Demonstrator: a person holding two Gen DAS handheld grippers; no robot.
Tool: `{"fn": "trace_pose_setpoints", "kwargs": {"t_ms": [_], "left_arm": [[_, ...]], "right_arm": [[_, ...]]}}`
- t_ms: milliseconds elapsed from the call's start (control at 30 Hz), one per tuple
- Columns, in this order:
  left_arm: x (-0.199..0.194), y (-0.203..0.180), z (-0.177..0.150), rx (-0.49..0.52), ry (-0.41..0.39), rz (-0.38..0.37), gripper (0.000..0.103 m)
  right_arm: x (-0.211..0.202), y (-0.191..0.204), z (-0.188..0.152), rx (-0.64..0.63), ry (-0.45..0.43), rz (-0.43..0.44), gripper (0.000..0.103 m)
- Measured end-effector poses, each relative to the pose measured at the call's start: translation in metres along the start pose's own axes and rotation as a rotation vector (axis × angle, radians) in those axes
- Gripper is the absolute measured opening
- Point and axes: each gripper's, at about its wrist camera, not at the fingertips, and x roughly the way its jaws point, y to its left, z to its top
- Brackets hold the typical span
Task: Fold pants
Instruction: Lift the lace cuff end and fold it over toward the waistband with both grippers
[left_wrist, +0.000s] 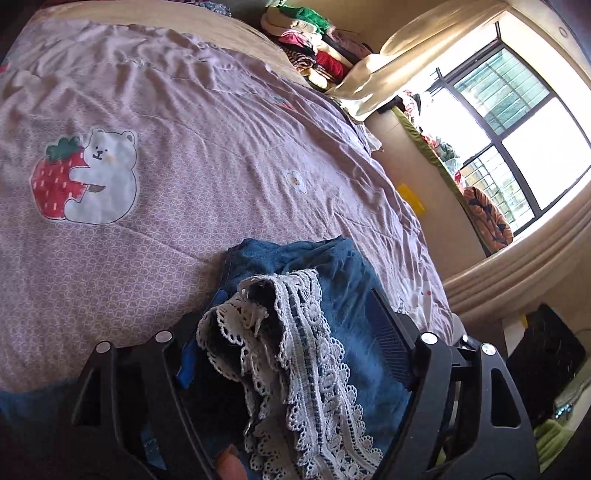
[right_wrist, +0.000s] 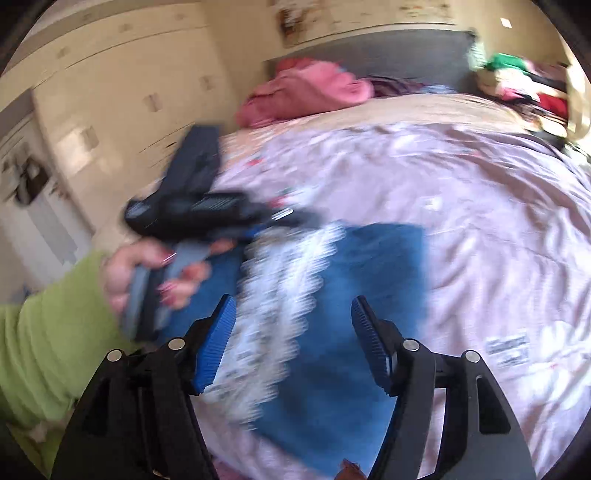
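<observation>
Blue pants (left_wrist: 343, 266) with a white lace trim (left_wrist: 306, 350) lie bunched on the lilac bed cover (left_wrist: 221, 147). My left gripper (left_wrist: 297, 291) is open, and the bunched cloth and lace lie loosely between its wide-set jaws without being pinched. In the blurred right wrist view the pants (right_wrist: 373, 266) lie flatter, with the lace (right_wrist: 280, 280) running down the middle. My right gripper (right_wrist: 293, 321) hangs open just above them, its blue pads (right_wrist: 218, 343) apart and nothing gripped. The left gripper (right_wrist: 288, 218) shows at the pants' far left edge, held by a hand (right_wrist: 147, 273) in a green sleeve.
The cover has a bear-and-strawberry print (left_wrist: 85, 177). A pile of clothes (left_wrist: 314, 44) sits at the bed's far corner beside a bright window (left_wrist: 517, 122). Pink clothing (right_wrist: 306, 88) lies by the grey headboard (right_wrist: 388, 51). Cream wardrobe doors (right_wrist: 110, 74) stand to the left.
</observation>
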Motion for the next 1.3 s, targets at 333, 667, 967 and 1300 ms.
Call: {"fn": "trace_pose_setpoints", "kwargs": {"t_ms": [333, 667, 967, 1300], "left_arm": [[0.005, -0.014, 0.004, 0.037, -0.018, -0.017, 0.013], [0.013, 0.015, 0.010, -0.036, -0.058, 0.076, 0.020], [-0.029, 0.011, 0.002, -0.072, -0.146, 0.108, 0.049], [-0.086, -0.032, -0.049, 0.009, -0.208, 0.327, 0.073]], "right_arm": [[0.082, -0.095, 0.032, 0.259, 0.193, 0.077, 0.036], [0.080, -0.088, 0.040, 0.168, 0.150, -0.033, 0.015], [0.046, -0.070, 0.031, 0.129, 0.087, -0.017, 0.049], [0.005, -0.033, 0.001, 0.034, 0.071, -0.018, 0.064]]}}
